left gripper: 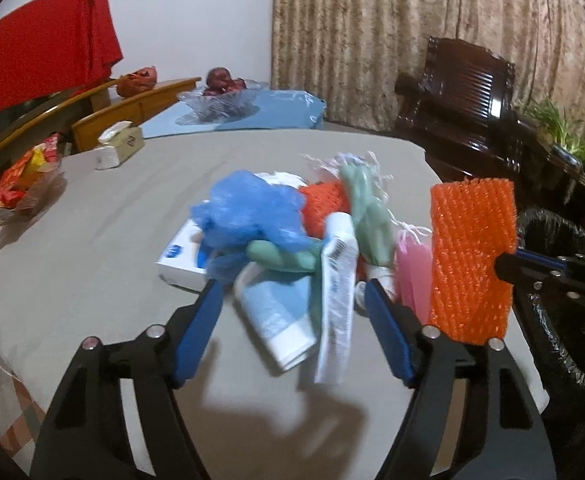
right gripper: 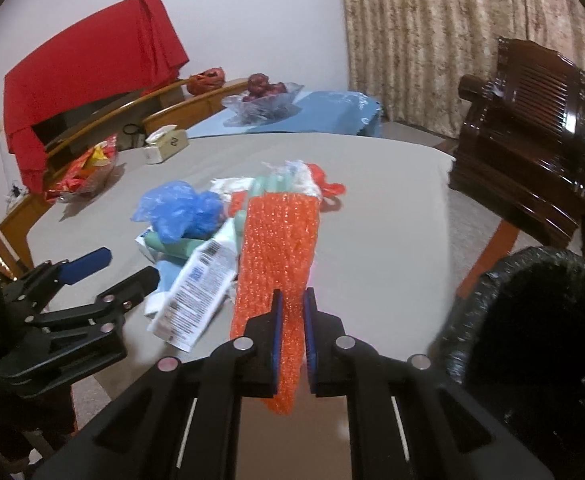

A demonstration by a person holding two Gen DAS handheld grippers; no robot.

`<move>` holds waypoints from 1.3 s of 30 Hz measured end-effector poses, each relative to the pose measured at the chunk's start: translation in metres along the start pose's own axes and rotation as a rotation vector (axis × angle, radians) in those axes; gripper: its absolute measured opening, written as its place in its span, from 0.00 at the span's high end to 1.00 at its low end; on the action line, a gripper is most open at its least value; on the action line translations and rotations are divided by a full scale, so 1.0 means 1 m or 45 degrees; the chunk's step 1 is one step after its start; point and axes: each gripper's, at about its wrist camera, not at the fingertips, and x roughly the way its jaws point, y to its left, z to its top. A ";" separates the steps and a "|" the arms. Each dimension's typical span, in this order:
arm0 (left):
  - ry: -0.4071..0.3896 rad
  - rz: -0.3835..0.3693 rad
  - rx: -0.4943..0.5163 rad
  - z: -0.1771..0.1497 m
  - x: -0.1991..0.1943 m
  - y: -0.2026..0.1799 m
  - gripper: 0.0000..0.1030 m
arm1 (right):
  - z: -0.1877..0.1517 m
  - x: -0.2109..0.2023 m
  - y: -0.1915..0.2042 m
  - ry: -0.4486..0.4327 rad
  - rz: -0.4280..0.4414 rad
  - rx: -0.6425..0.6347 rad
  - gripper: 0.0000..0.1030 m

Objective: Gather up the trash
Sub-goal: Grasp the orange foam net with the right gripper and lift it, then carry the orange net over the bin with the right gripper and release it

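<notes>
A pile of trash lies on the grey table (left gripper: 92, 240): a blue plastic bag (left gripper: 248, 212), a white box (left gripper: 180, 256), tubes (left gripper: 336, 280), green wrappers (left gripper: 368, 216) and orange netting. My left gripper (left gripper: 292, 284) is open, jaws wide on either side of the near end of the pile. My right gripper (right gripper: 292, 304) is shut on an orange foam net sleeve (right gripper: 276, 248), held above the table's right side; it also shows in the left wrist view (left gripper: 472, 256). A bin with a black liner (right gripper: 532, 320) stands at the table's right edge.
A tissue box (left gripper: 120, 144), a snack dish (left gripper: 24, 184) and a glass fruit bowl (left gripper: 220, 96) on a blue mat stand at the far side. A dark wooden chair (right gripper: 532, 128) stands right of the table, curtains behind.
</notes>
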 end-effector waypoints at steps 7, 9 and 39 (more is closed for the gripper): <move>0.058 -0.031 0.066 -0.001 0.029 -0.019 0.52 | 0.000 0.000 -0.012 -0.003 -0.004 0.023 0.91; 0.085 -0.065 0.068 -0.003 0.037 -0.020 0.65 | -0.003 0.001 -0.015 0.001 -0.003 0.027 0.90; -0.104 -0.269 0.045 0.034 -0.045 -0.059 0.99 | 0.001 -0.075 -0.054 -0.131 -0.111 0.090 0.91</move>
